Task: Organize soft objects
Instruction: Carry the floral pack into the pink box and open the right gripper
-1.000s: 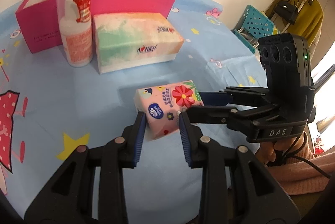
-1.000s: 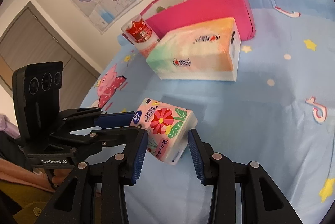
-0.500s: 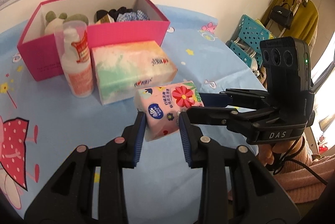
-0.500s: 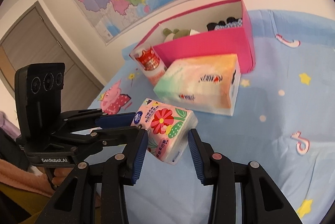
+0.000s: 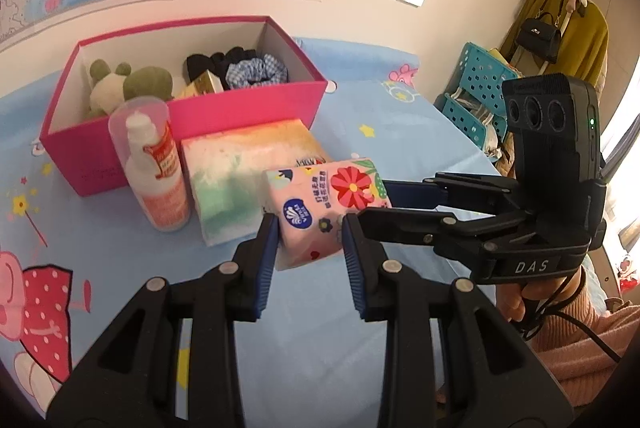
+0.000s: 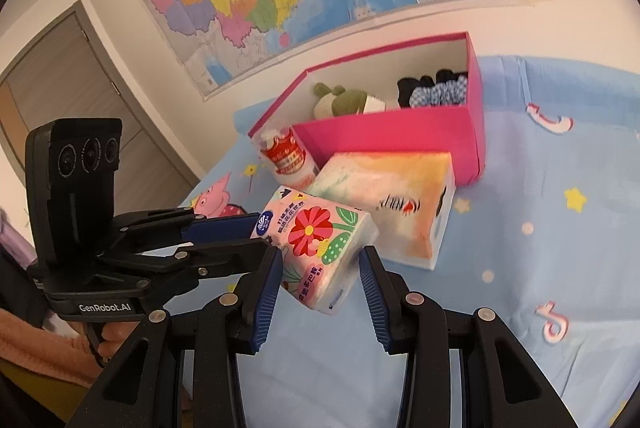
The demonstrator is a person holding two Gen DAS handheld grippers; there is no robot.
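A pink tissue pack [image 5: 324,208] with a red flower print hangs in the air above the blue cloth. My left gripper [image 5: 310,228] is shut on its near end, blue pads pressing both sides. My right gripper [image 5: 374,202] reaches in from the right and clamps the pack's other end. In the right wrist view the same tissue pack [image 6: 316,240] sits between the right gripper's [image 6: 320,260] pads, and the left gripper [image 6: 256,232] holds it from the left. Behind stands an open pink box [image 5: 240,116] containing a green plush toy [image 5: 132,84] and scrunchies [image 5: 248,68].
A large pastel tissue box [image 5: 236,164] and a capped lotion bottle [image 5: 156,168] stand in front of the pink box [image 6: 400,132]. A wall with a map and sockets rises behind. Blue crates [image 5: 476,88] and hanging clothes are off the table's right edge.
Both grippers have risen together with the tissue pack, off the cloth. The views have tipped up, so the inside of the pink box now shows.
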